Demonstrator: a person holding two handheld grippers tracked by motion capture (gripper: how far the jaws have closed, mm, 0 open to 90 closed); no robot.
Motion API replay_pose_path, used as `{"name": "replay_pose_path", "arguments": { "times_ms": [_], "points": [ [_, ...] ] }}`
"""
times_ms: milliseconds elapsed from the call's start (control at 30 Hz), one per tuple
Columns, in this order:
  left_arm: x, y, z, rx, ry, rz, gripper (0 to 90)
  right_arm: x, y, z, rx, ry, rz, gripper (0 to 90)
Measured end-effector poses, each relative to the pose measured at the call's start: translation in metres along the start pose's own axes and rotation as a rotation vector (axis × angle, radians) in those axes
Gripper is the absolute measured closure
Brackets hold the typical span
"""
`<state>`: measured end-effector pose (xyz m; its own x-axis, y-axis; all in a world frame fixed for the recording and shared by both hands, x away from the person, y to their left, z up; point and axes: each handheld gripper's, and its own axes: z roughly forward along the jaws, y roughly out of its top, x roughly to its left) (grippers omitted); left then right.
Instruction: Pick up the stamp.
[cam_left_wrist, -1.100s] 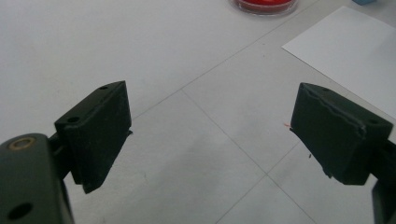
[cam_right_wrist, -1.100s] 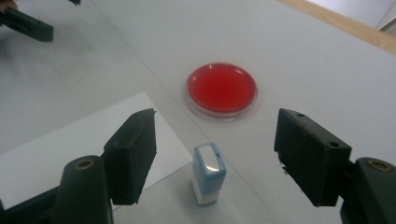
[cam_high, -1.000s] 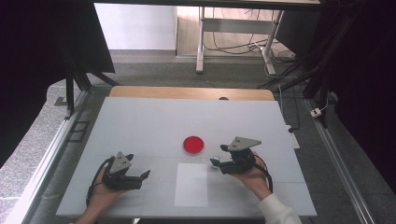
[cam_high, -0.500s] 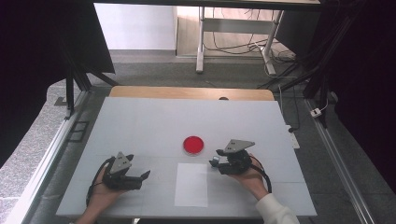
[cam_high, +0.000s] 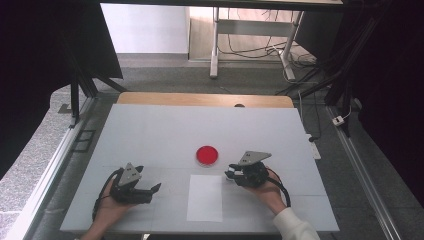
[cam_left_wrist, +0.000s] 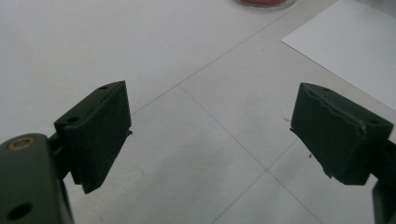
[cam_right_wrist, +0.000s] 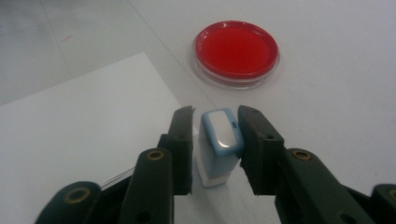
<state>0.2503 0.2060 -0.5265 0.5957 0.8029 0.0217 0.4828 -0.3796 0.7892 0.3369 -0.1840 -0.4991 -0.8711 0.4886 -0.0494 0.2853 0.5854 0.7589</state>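
- Right gripper: jaws have just been closing around the blue stamp, which stands upright between them at the edge of the white paper sheet. The right pad appears to touch; a sliver of gap shows on the left — grip not yet firm.
- Red ink dish: just beyond the stamp, untouched.
- Left gripper: jaws wide apart, nothing between them, resting over bare table.
- Judgement: pick-up is imminent; inking likely follows.
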Motion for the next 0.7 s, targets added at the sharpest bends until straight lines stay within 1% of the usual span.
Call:
{"name": "replay_pose_path", "arguments": {
  "times_ms": [33, 167, 267, 433, 633, 700],
  "points": [
    [0.0002, 0.0000, 0.0001, 0.001, 0.000, 0.000, 12.5, -0.0001, -0.0006, 0.0000, -0.004, -0.006, -0.005, 69.6],
    [0.0003, -0.0001, 0.0002, 0.002, 0.000, 0.001, 12.4, -0.0005, -0.0015, 0.0001, -0.013, 0.000, -0.005, 73.0],
    [0.0004, -0.0002, 0.0002, 0.002, 0.000, 0.001, 12.4, -0.0001, -0.0015, 0.0001, -0.016, 0.003, -0.007, 73.8],
    [0.0004, -0.0003, 0.0000, 0.002, 0.000, 0.000, 12.5, 0.0020, -0.0009, 0.0000, -0.016, -0.008, -0.026, 74.4],
    [0.0005, -0.0008, 0.0004, 0.003, 0.000, -0.002, 12.5, 0.0023, -0.0007, -0.0012, -0.013, -0.020, -0.030, 74.6],
    [0.0008, -0.0009, 0.0004, 0.003, 0.000, -0.004, 12.5, 0.0019, -0.0005, -0.0025, -0.022, -0.022, -0.028, 74.7]
  ]
}}
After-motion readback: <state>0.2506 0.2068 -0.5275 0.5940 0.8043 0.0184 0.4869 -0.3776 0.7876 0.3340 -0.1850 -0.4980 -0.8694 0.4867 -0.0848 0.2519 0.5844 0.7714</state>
